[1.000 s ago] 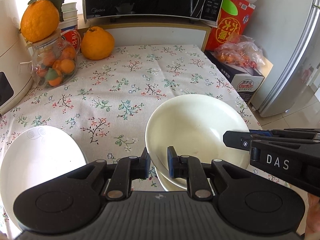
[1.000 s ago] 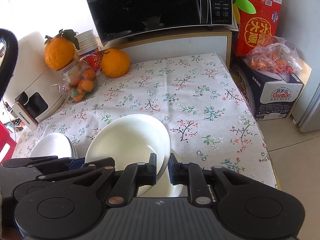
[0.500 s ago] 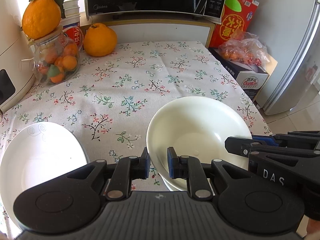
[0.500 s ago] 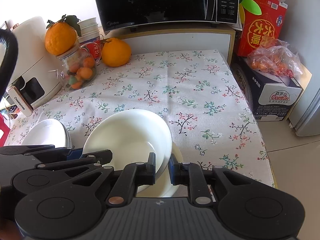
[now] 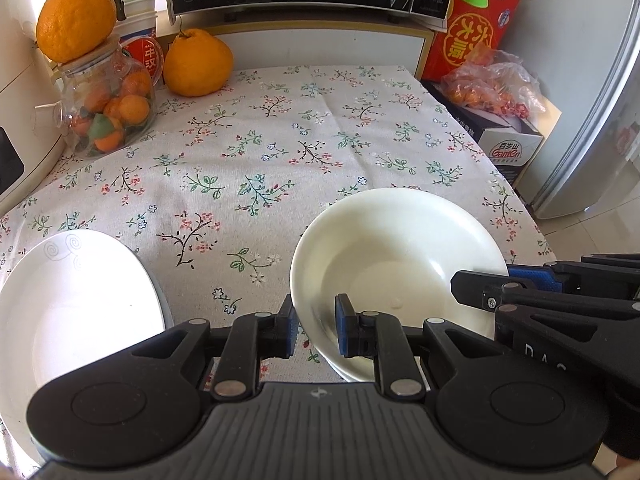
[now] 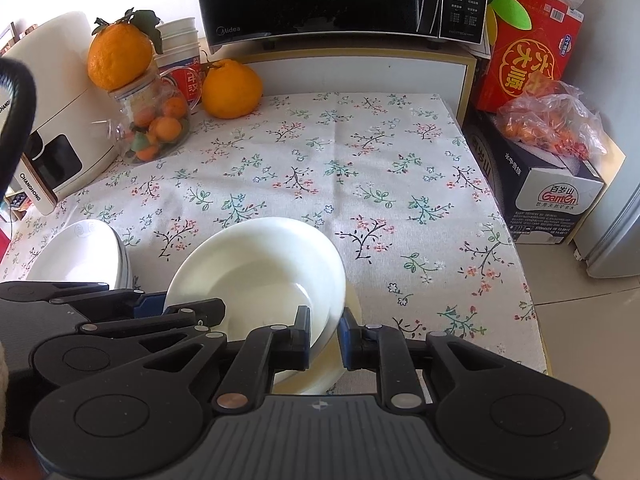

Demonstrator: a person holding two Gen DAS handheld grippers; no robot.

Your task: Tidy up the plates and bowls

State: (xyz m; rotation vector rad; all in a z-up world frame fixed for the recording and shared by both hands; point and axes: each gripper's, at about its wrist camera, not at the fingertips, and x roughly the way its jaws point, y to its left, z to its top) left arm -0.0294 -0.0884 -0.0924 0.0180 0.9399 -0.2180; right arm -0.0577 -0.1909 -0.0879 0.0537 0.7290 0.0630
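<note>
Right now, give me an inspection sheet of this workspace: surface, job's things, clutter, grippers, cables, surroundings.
Surface: floral-print tablecloth covers the table.
Job's things: cream ceramic bowl, tilted, over other cream dishes at the near edge; stack of white plates with swirl pattern to its left.
Clutter: glass jar of small oranges topped by a large orange; second large orange beside it; paper cups.
Grippers: left gripper straddles the bowl's left rim; right gripper straddles its right rim; grip not confirmable.
Cables: black loop at the right view's left edge.
Surroundings: black microwave, white appliance, red carton, bagged fruit on a box.
</note>
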